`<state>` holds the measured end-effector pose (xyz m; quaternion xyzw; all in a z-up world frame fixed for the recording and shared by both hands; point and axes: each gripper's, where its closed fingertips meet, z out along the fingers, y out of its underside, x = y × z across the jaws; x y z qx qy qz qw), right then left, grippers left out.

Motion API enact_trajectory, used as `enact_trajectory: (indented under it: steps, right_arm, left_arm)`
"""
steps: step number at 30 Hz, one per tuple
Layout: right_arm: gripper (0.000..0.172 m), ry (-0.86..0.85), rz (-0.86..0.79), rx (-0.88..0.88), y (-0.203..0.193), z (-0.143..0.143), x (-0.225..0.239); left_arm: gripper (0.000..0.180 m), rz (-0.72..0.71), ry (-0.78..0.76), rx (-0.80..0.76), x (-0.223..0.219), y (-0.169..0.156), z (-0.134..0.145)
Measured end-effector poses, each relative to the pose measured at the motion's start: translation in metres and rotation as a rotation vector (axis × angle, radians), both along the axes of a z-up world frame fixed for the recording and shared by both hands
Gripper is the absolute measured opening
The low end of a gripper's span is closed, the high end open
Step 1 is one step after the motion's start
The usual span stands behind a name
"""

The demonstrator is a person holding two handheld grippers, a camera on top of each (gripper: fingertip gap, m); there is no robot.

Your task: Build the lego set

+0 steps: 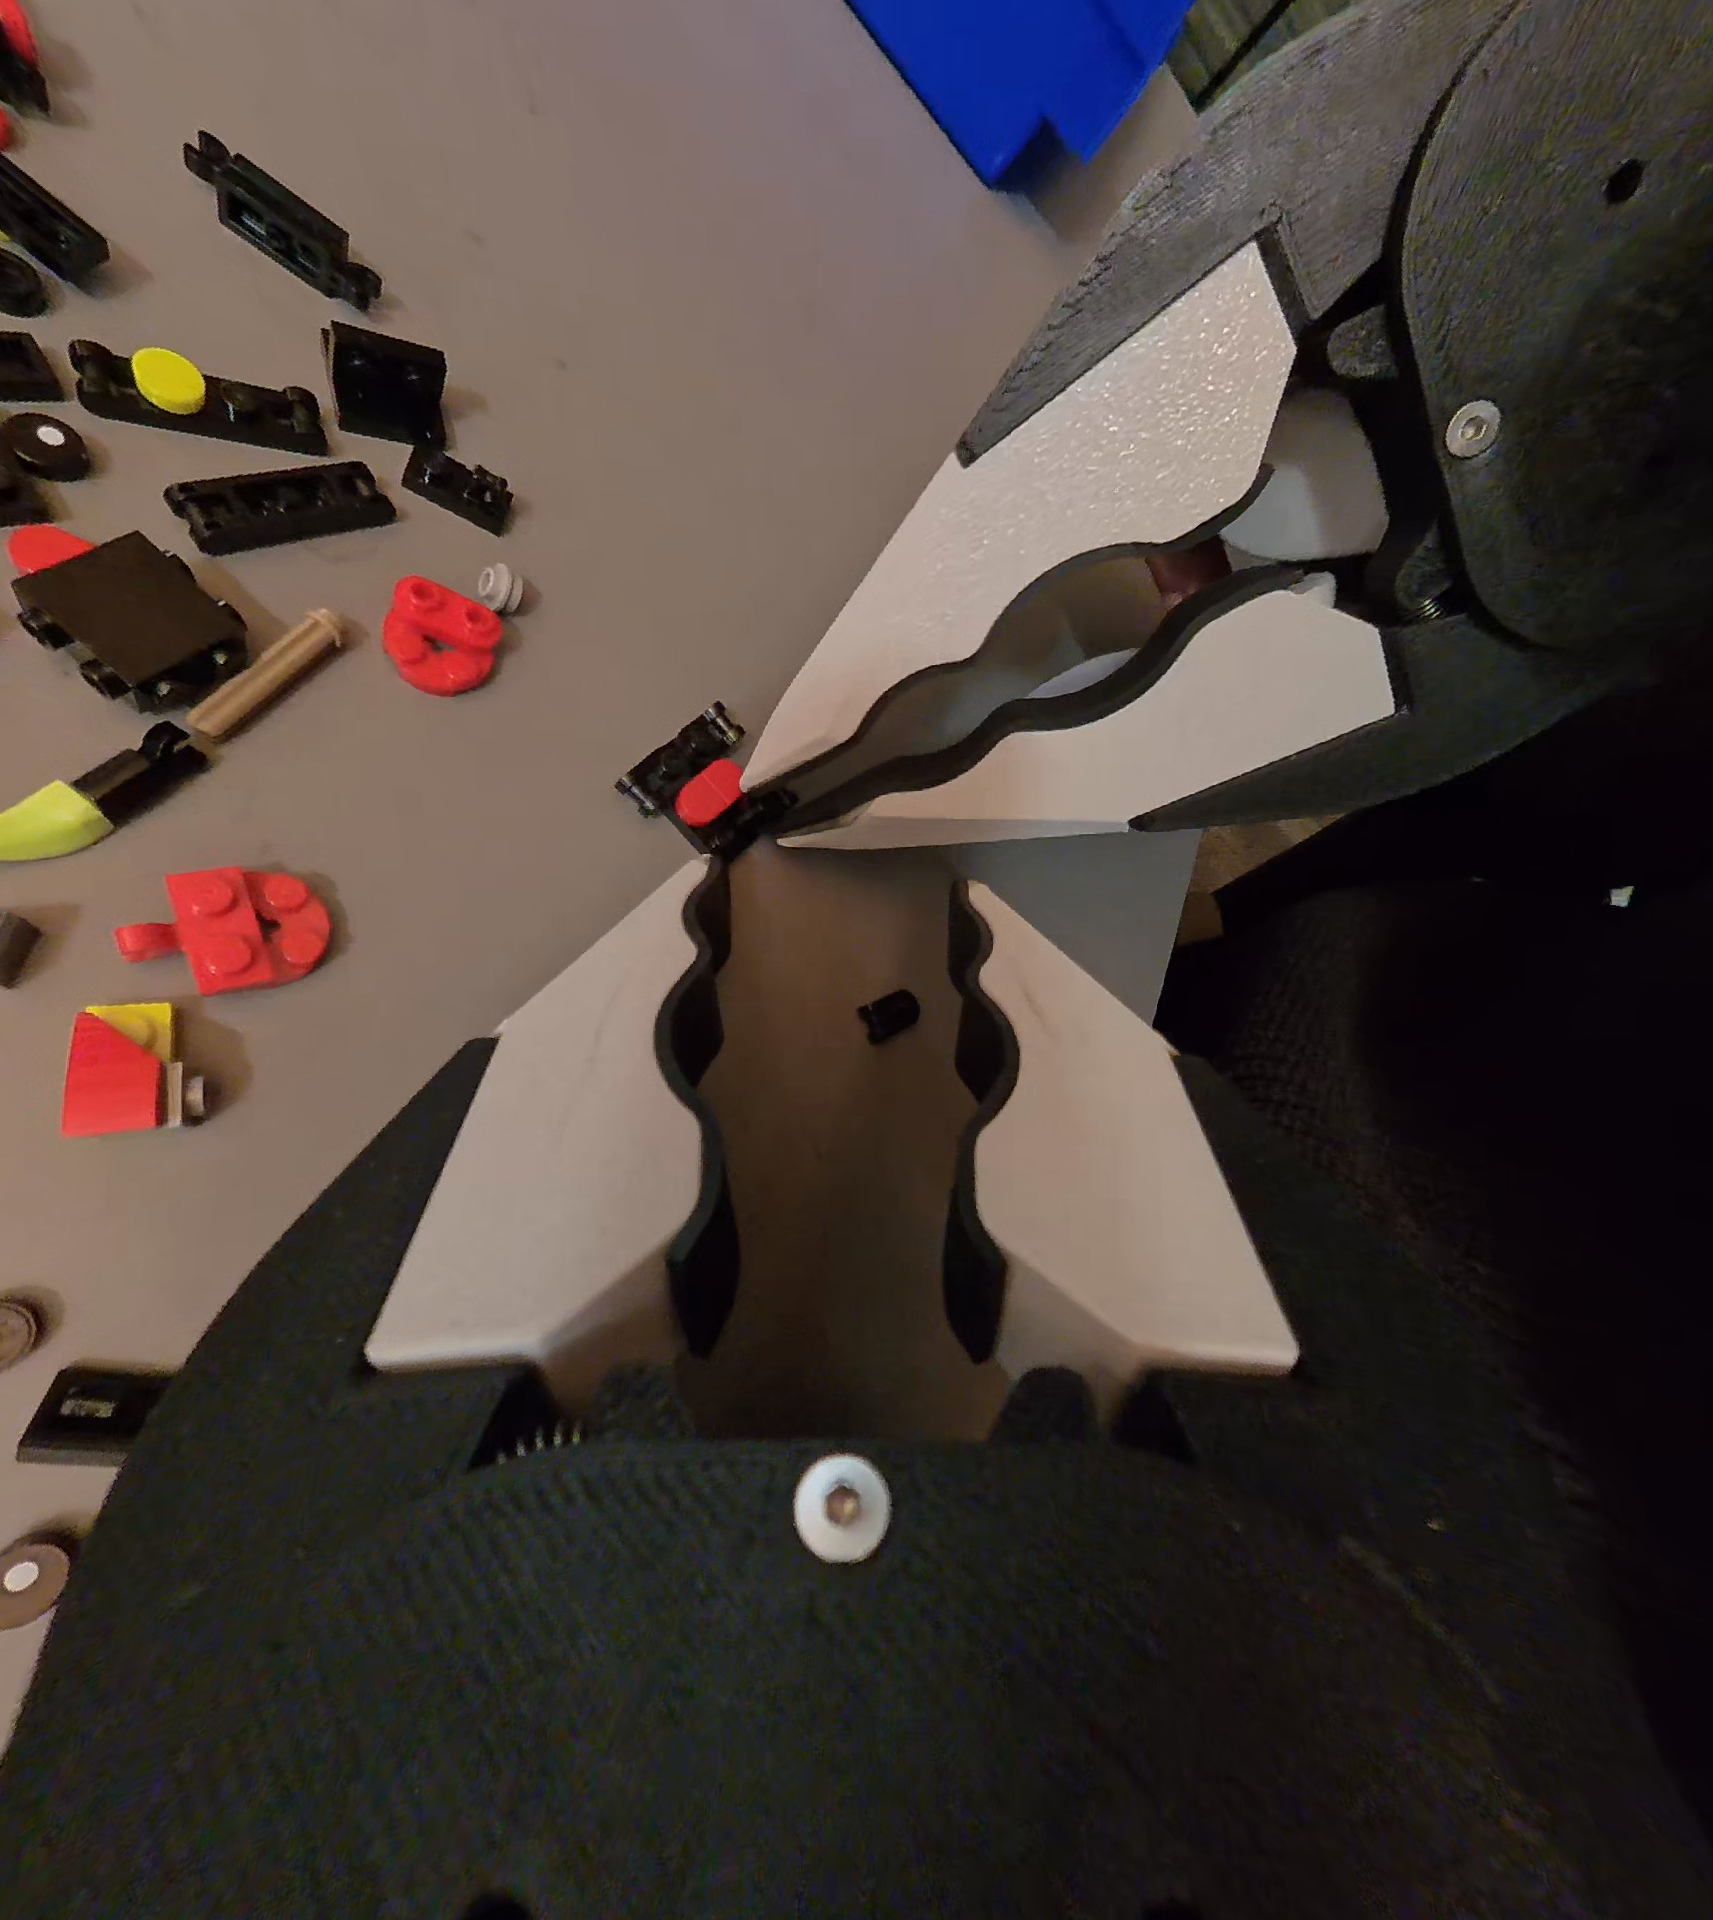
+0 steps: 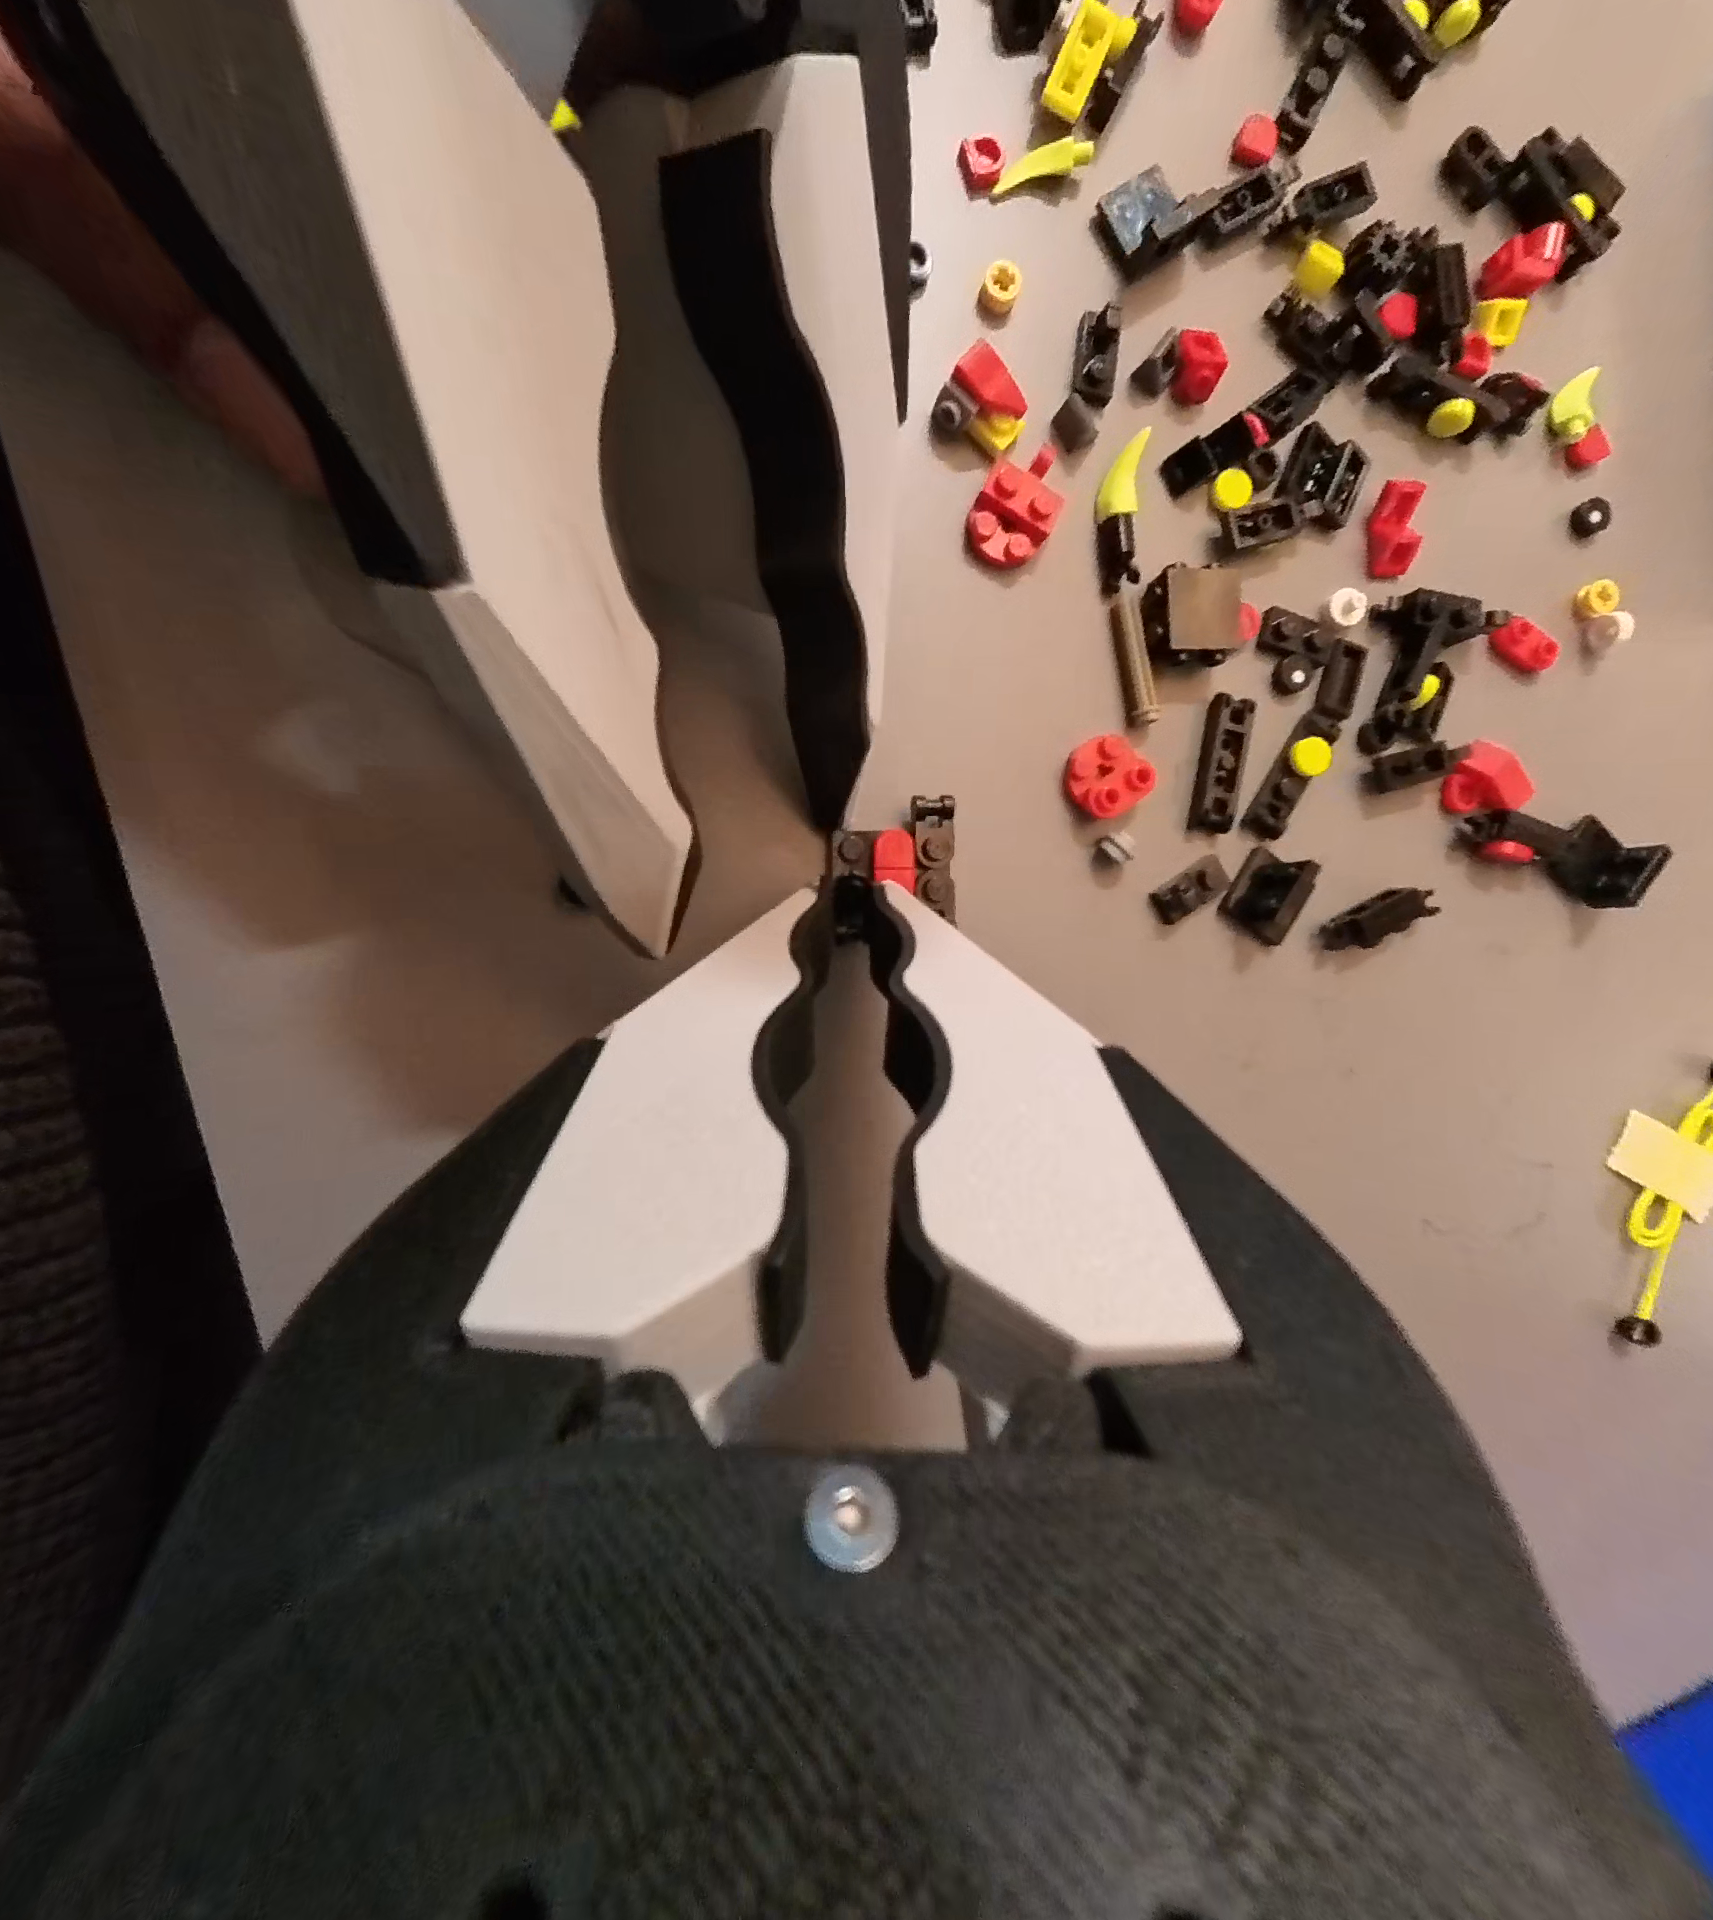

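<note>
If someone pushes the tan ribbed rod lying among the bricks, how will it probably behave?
The tan rod is round and slim, so it would probably roll sideways. It looks like rigid plastic, likely light. The black block touching one side may stop it.

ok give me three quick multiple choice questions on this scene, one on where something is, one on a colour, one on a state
1. Where is the small black peg?
A. on the table between the left hand-held gripper's fingers
B. on the blue bin
C. on top of a red piece

2. What colour is the small rounded tile on the black plate?
A. yellow
B. red
C. blue

3. How does the left hand-held gripper stand?
A. shut on a yellow claw
B. open
C. out of view

Answers:
1 A, the peg lies on bare table in the gap.
2 B, the tile is plainly red.
3 B, its fingers stand wide apart with only table and peg between them.
</note>
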<state>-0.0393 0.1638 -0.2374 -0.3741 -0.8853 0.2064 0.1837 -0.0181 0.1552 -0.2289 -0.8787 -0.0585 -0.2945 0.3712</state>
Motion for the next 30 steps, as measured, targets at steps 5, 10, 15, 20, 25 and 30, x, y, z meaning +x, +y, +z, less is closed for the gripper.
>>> enact_trajectory:
  steps: [5,10,15,20,25,30]
  right_arm:
    - [0.005,-0.043,0.003,0.004,0.000,-0.001,0.000]
    - [0.005,-0.096,0.007,0.007,0.001,-0.001,-0.001]
    - [0.005,-0.124,0.049,-0.048,-0.006,-0.001,-0.004]
    - [0.005,-0.167,0.077,-0.050,-0.008,-0.001,-0.006]
    - [0.005,-0.183,0.094,-0.032,-0.009,-0.001,-0.006]
    - [0.005,-0.205,0.121,0.011,-0.009,-0.001,-0.006]
  left_arm:
    - [0.041,-0.013,0.022,0.006,0.001,-0.001,0.000]
    - [0.041,-0.021,0.044,0.005,0.002,-0.001,-0.001]
    - [0.032,-0.066,-0.059,-0.023,0.017,-0.003,-0.001]
    - [0.031,-0.080,-0.081,-0.032,0.025,-0.004,-0.001]
    - [0.027,-0.059,-0.120,-0.047,0.013,-0.007,0.003]
    - [0.023,0.006,-0.044,-0.077,-0.006,-0.010,-0.003]
